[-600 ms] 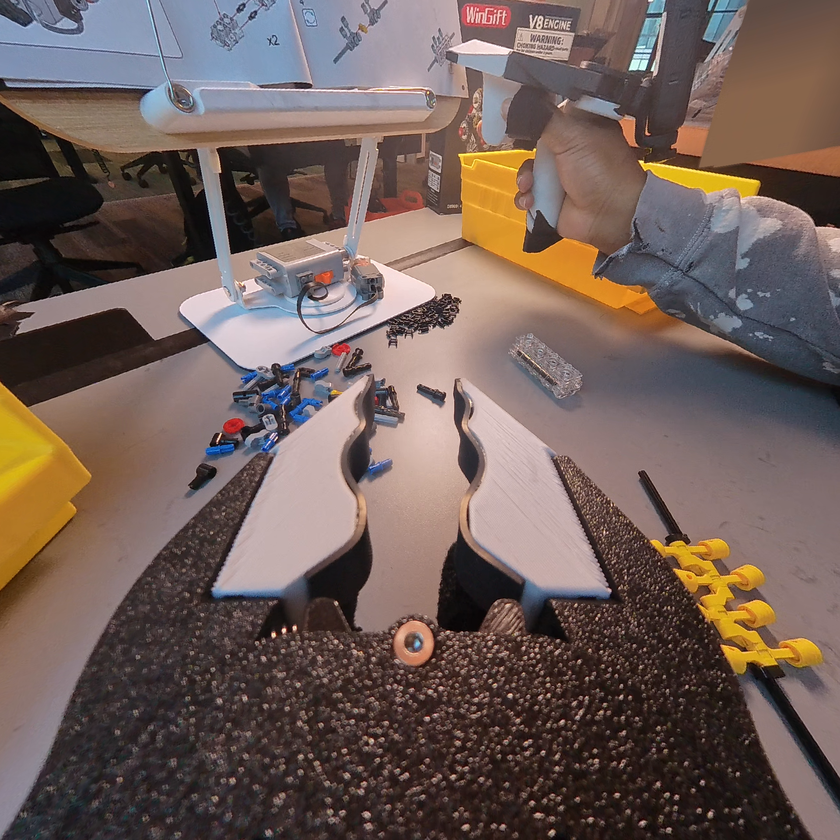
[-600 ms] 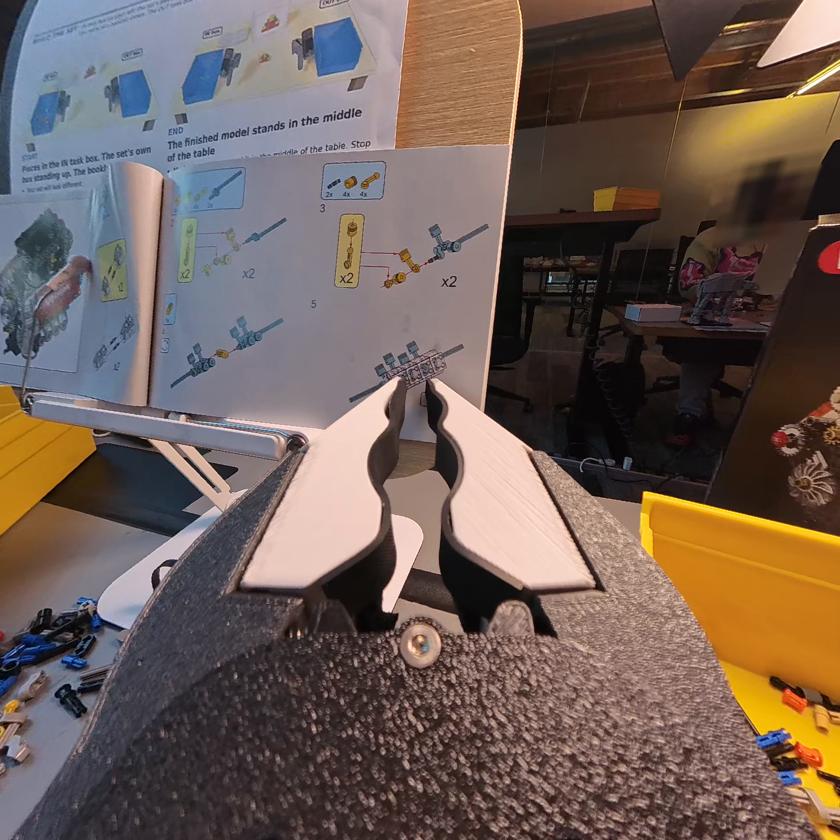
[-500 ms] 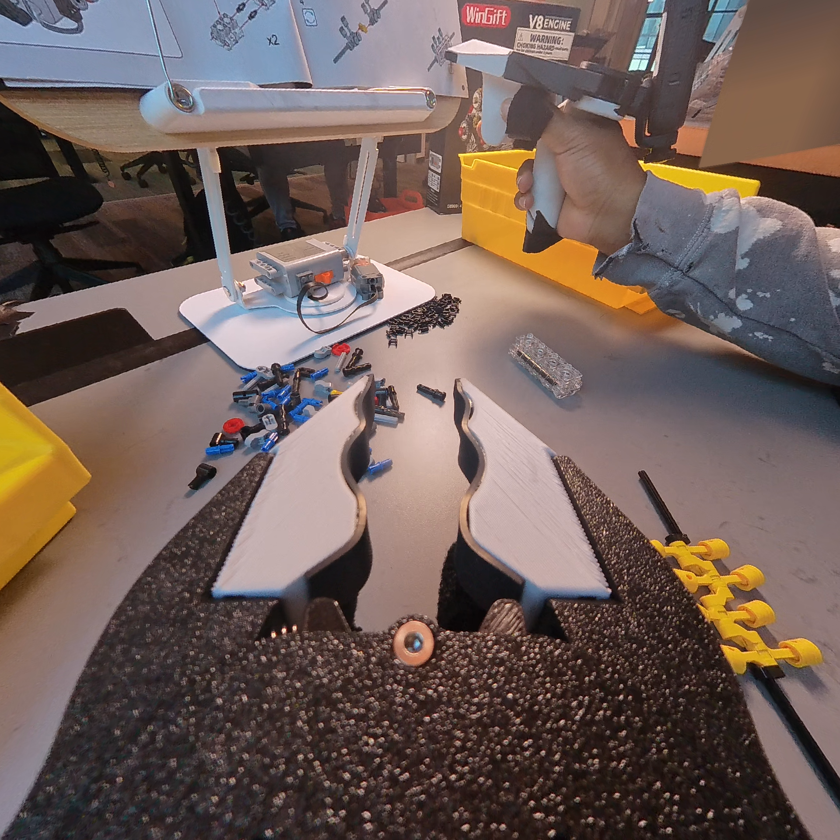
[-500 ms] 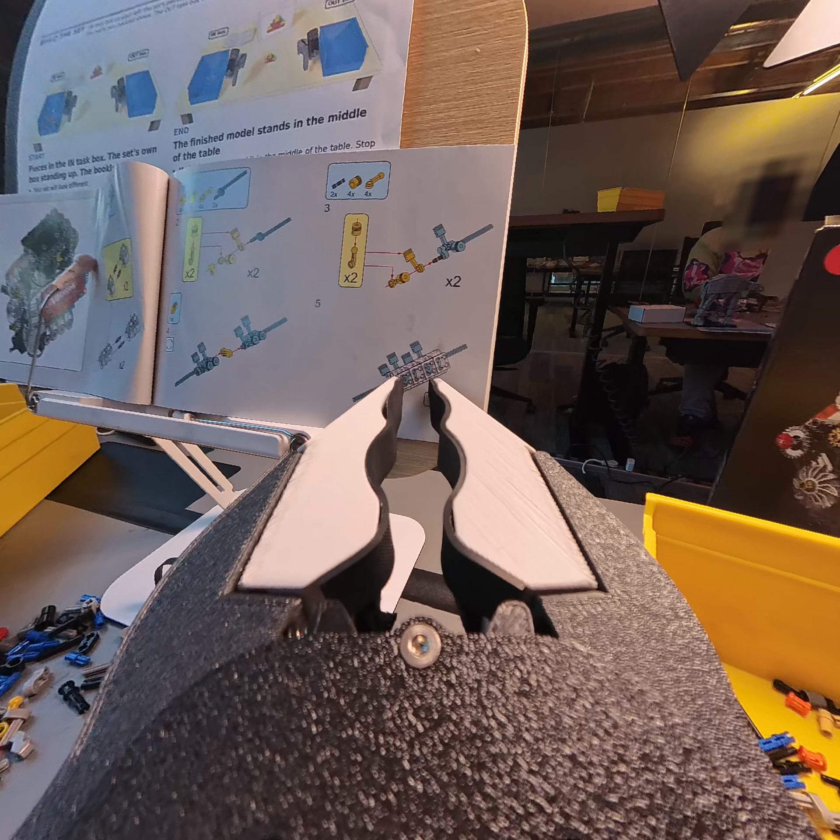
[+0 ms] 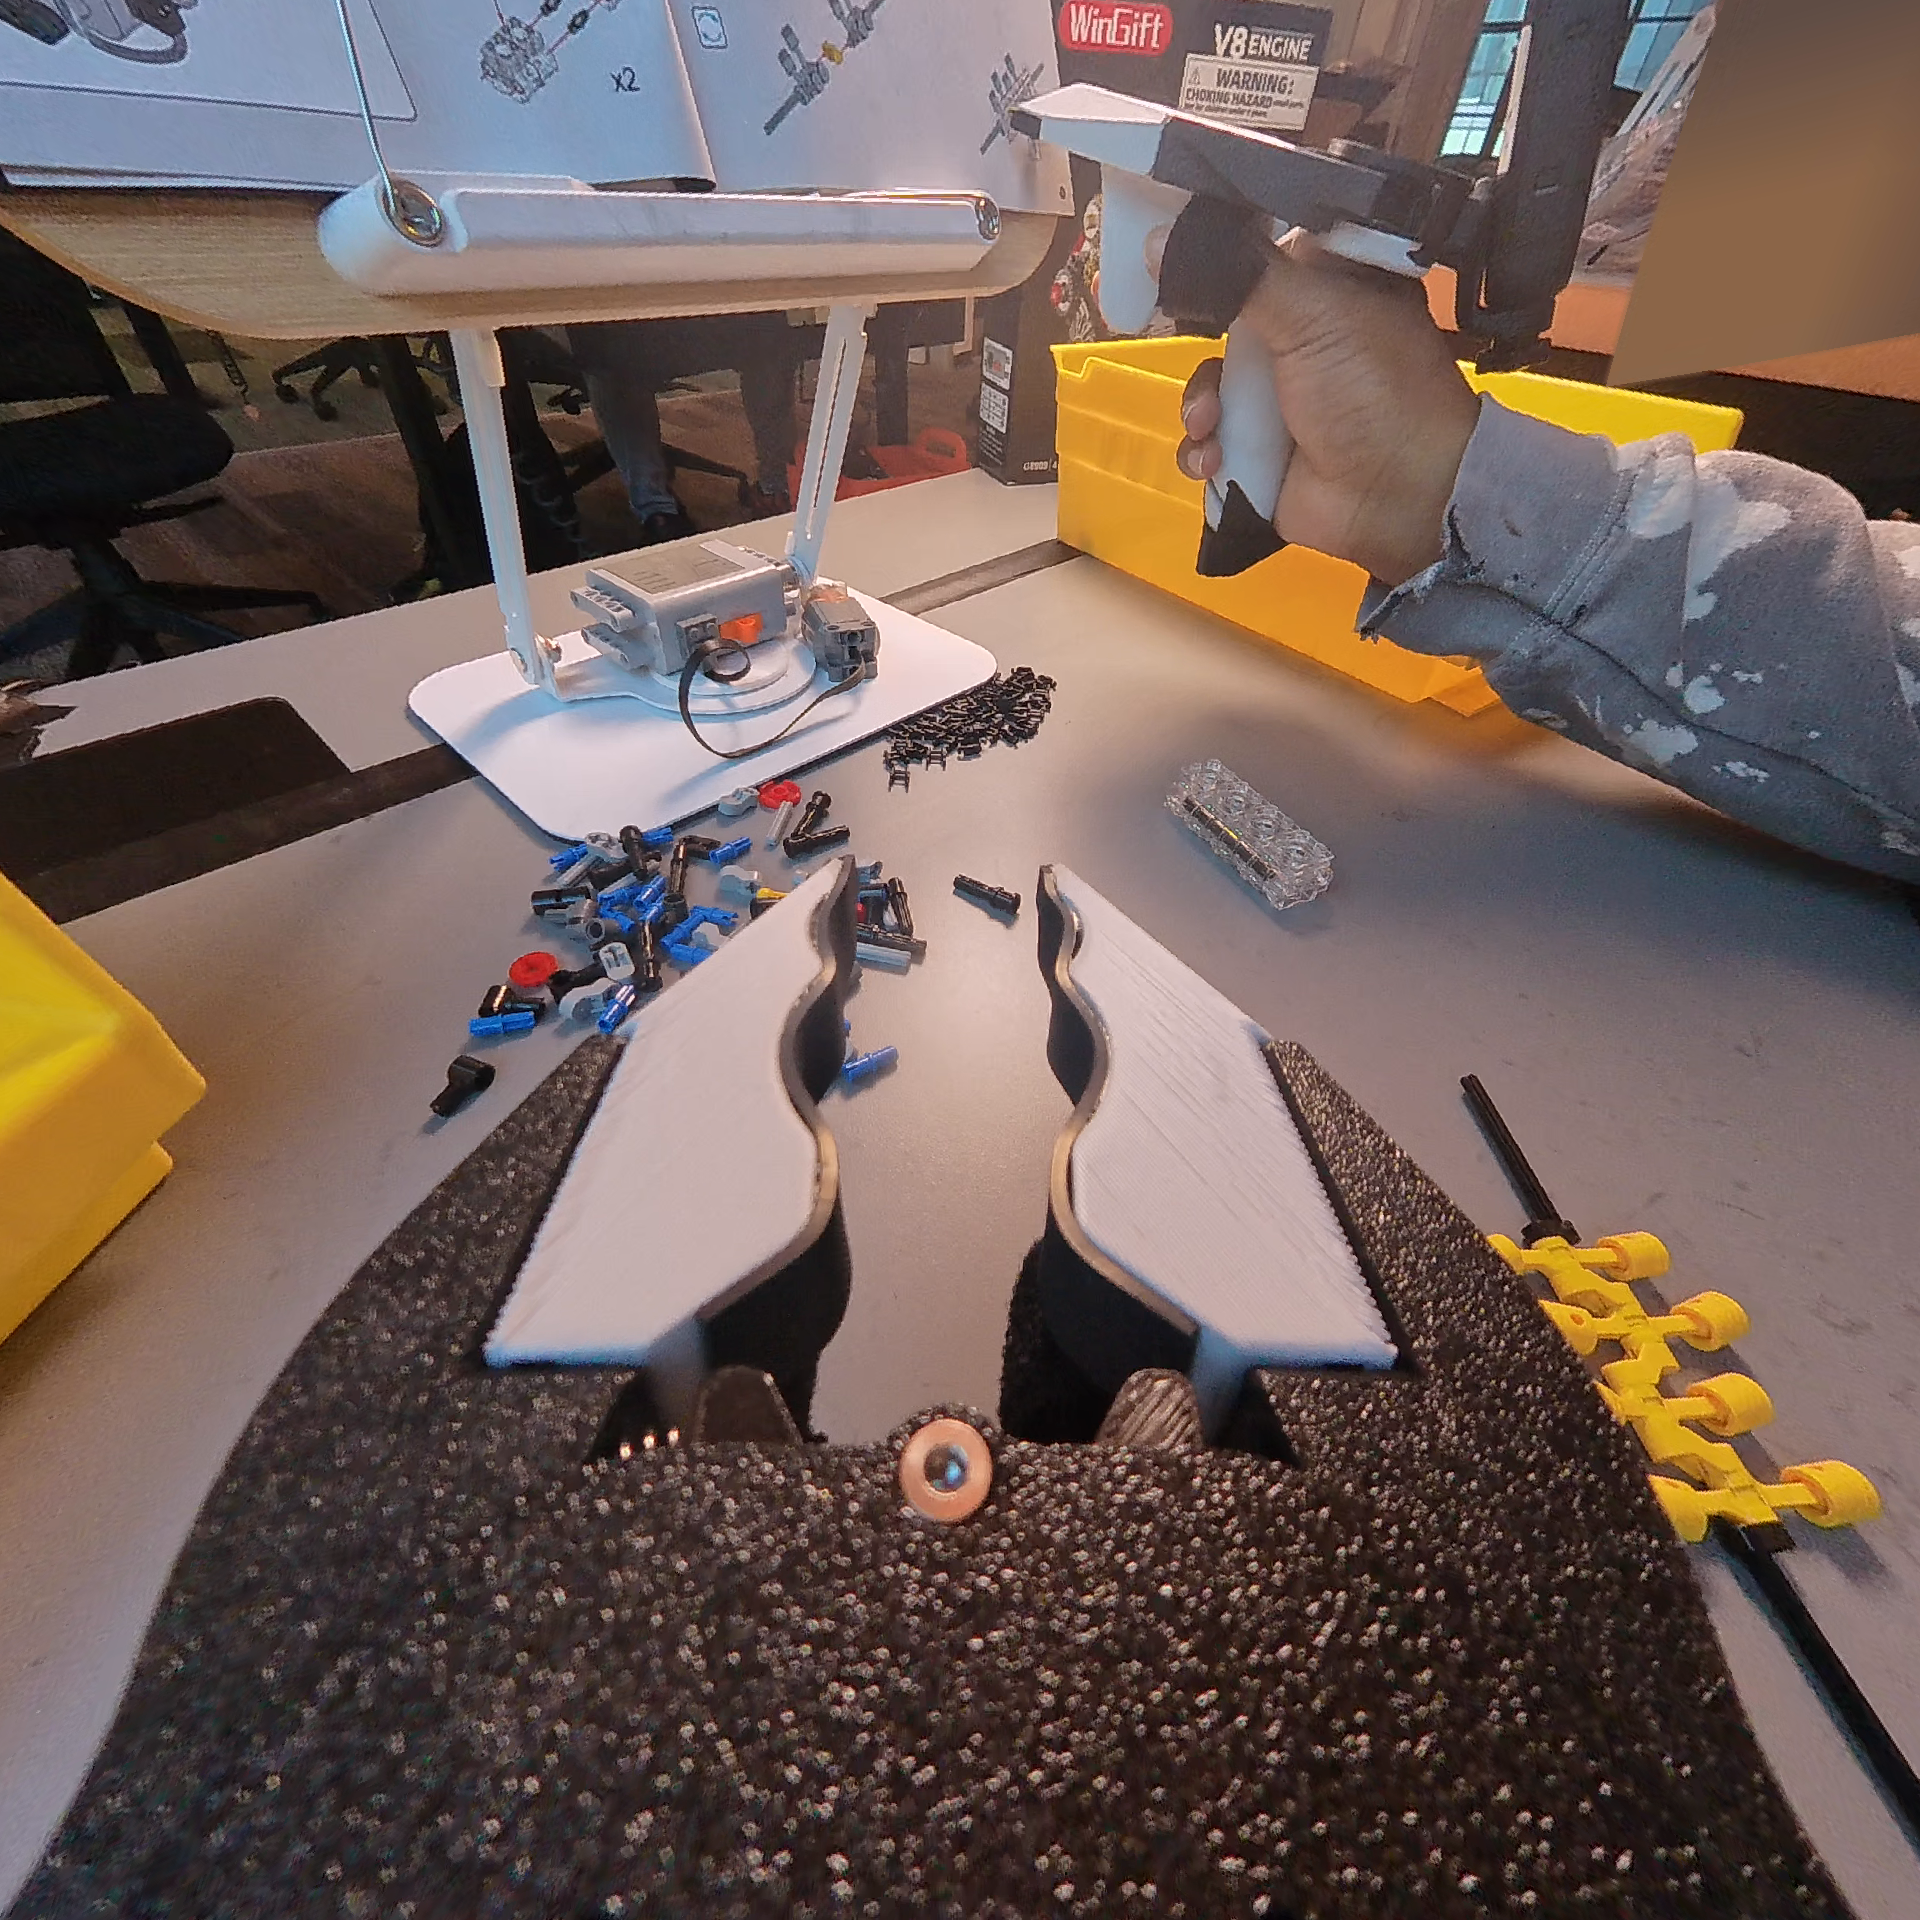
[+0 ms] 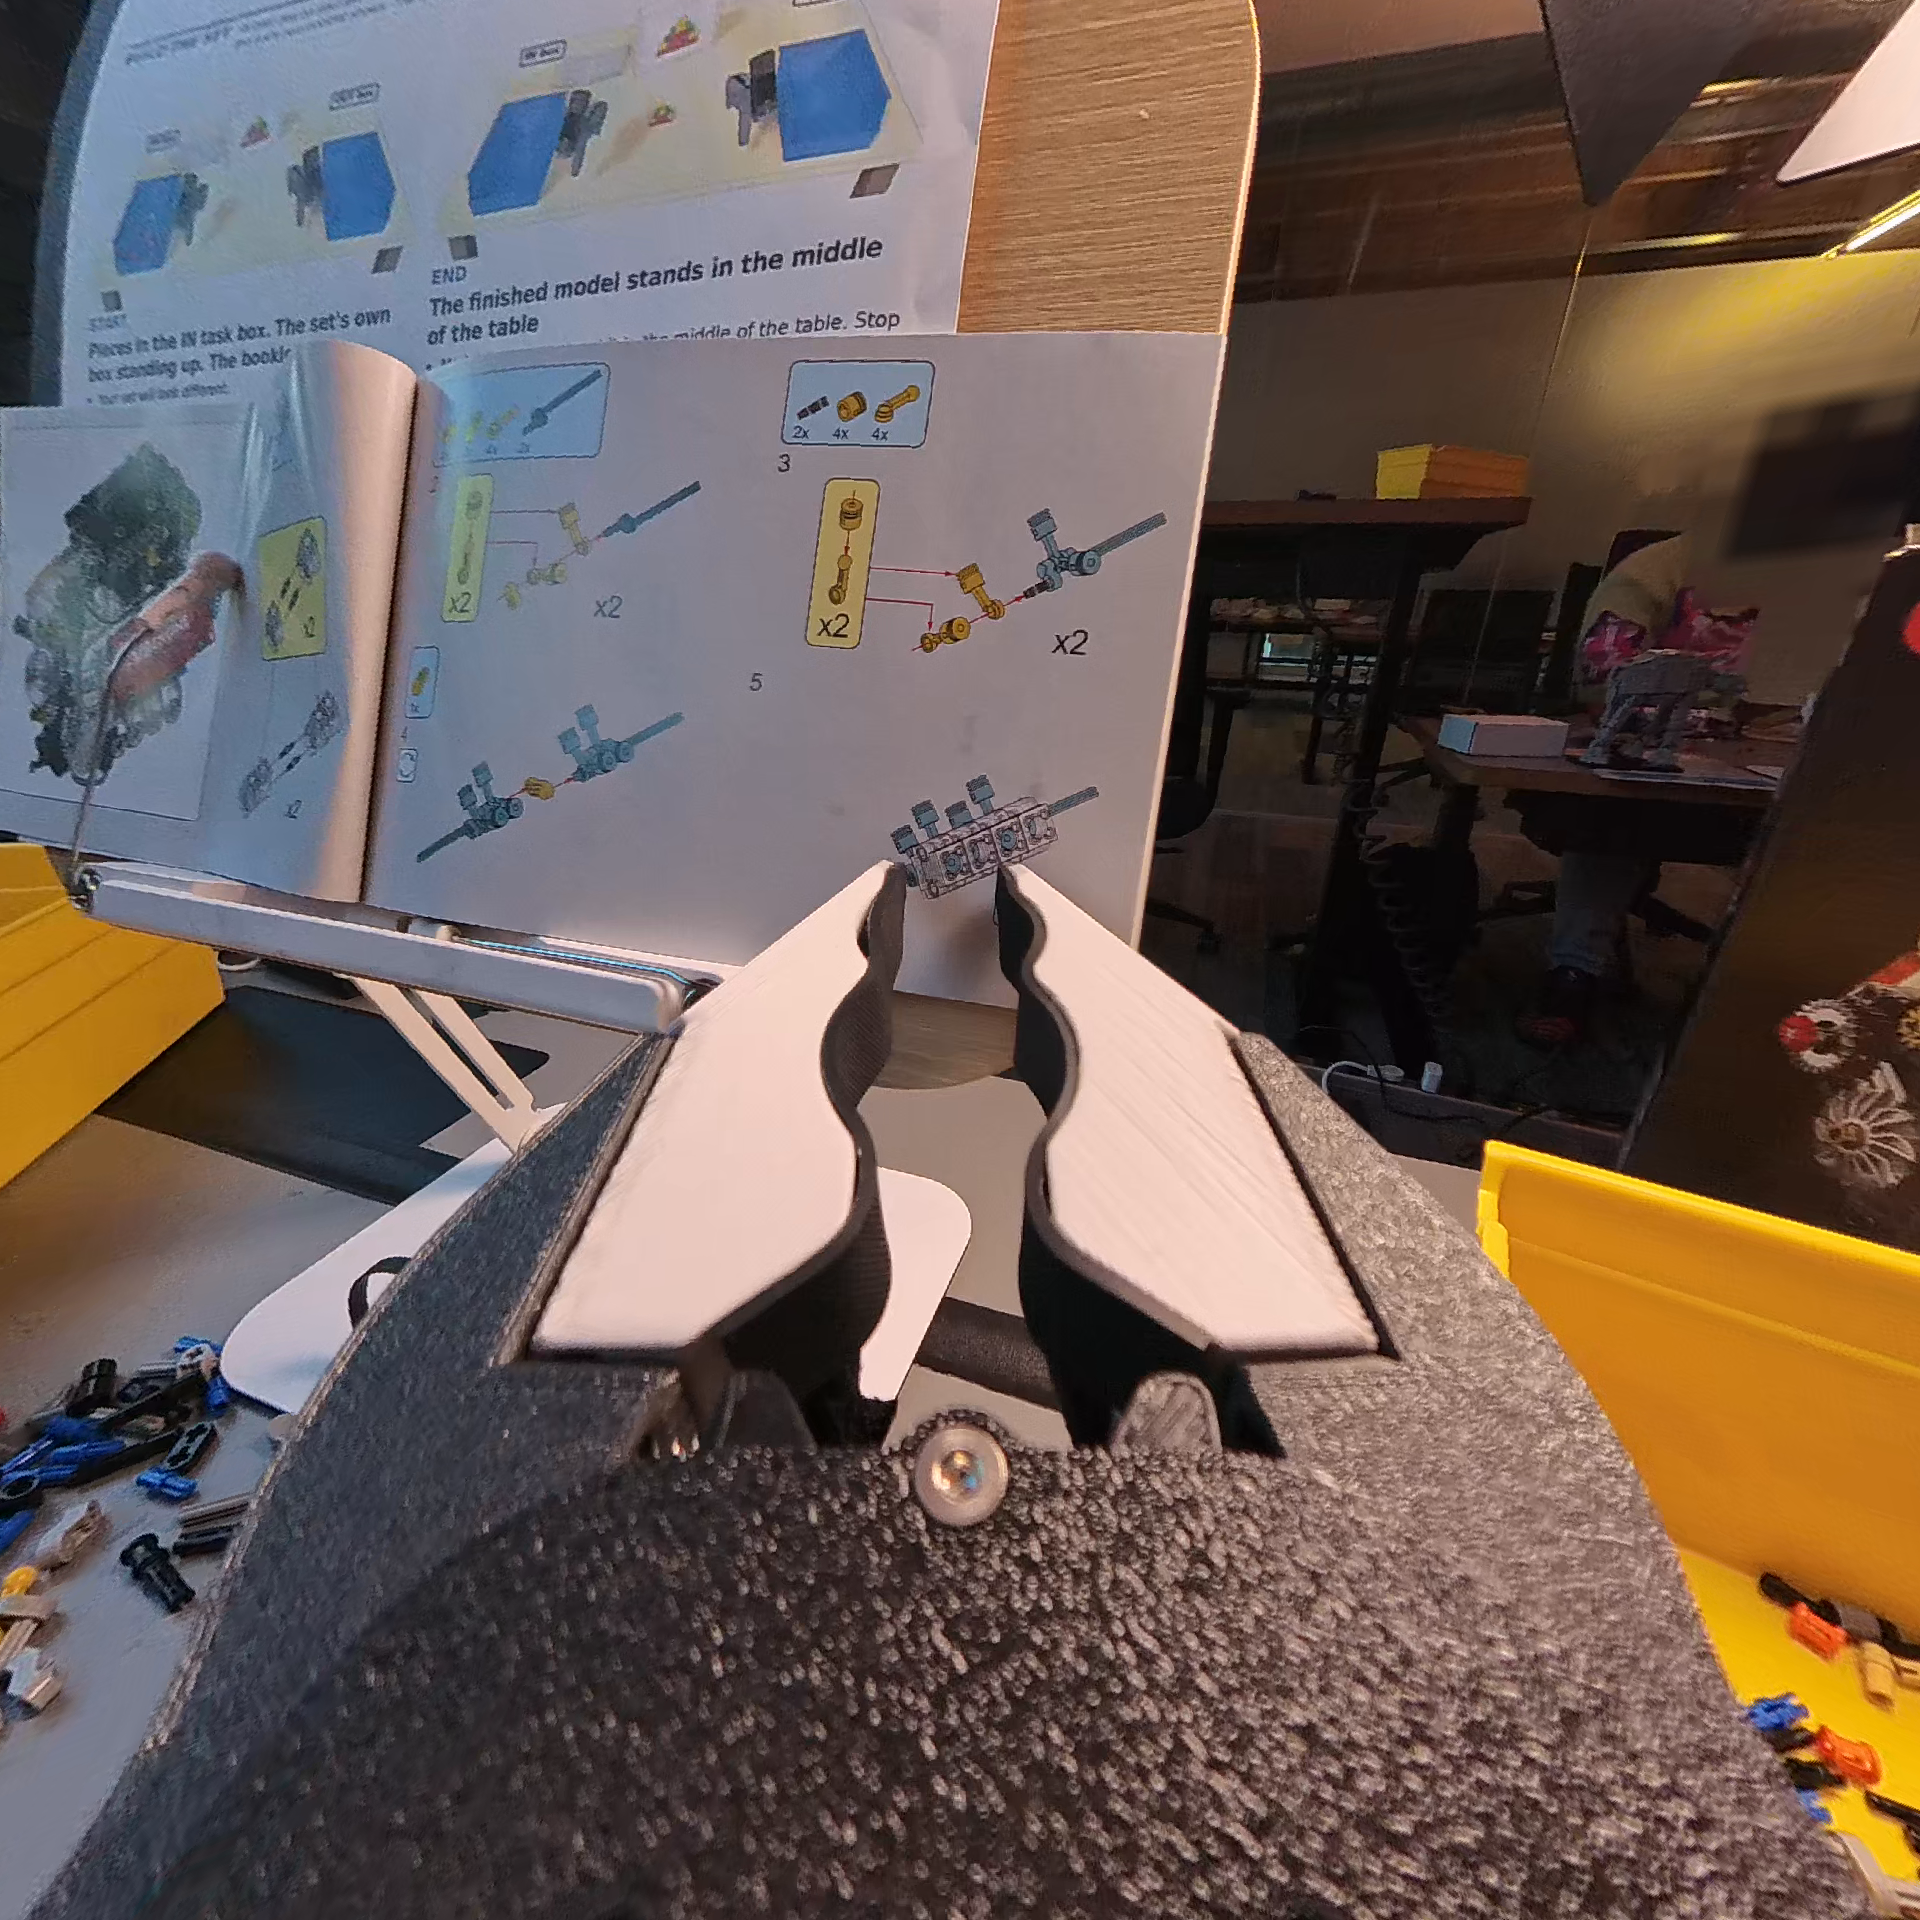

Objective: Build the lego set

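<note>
Left wrist view: left gripper [image 5: 945, 883] gapes over loose pegs [image 5: 665, 914]; far right, right gripper [image 6: 948, 883] apart, facing booklet [image 6: 727, 623].

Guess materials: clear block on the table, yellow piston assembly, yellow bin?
Clear block: transparent hard plastic, glossy; the table shows through it and its studs glint. Yellow piston assembly: opaque moulded plastic, smooth semi-gloss, on a thin black axle, probably plastic too. Yellow bin: rigid plastic, apparently moulded, with ribbed walls and a soft sheen.
</note>
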`<state>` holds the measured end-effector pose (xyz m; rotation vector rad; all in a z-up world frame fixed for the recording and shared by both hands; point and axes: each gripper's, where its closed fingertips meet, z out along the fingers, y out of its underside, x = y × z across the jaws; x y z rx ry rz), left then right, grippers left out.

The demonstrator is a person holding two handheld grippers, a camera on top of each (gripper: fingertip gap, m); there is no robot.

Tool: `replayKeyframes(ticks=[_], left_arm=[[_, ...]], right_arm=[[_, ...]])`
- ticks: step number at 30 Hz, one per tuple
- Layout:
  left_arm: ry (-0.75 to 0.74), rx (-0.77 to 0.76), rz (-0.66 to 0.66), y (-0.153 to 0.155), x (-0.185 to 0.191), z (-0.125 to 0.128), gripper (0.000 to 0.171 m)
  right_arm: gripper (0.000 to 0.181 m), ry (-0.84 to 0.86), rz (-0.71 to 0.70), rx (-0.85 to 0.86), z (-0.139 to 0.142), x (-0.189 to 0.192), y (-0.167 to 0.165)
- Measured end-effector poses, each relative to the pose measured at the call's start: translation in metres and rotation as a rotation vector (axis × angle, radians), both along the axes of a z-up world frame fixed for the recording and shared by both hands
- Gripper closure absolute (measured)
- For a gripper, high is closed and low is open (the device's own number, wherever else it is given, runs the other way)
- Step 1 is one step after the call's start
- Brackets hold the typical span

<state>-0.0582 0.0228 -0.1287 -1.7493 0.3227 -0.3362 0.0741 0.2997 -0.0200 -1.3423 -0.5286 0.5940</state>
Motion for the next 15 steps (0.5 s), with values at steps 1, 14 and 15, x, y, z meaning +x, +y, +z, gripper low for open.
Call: replayKeyframes(ticks=[1, 14, 15], left_arm=[[0.001, 0.000, 0.000, 0.0000, 0.0000, -0.0002, 0.138], [-0.004, -0.001, -0.001, 0.0011, -0.0021, -0.0014, 0.138], [-0.003, -0.002, -0.001, 0.0012, -0.0022, -0.0016, 0.138]], right_arm=[[0.164, -0.006, 0.001, 0.007, 0.0001, -0.0009, -0.0009], [0.172, -0.015, -0.022, 0.025, 0.0002, 0.0012, -0.0005], [0.173, -0.016, -0.025, 0.026, 0.0001, 0.0015, -0.0003]])
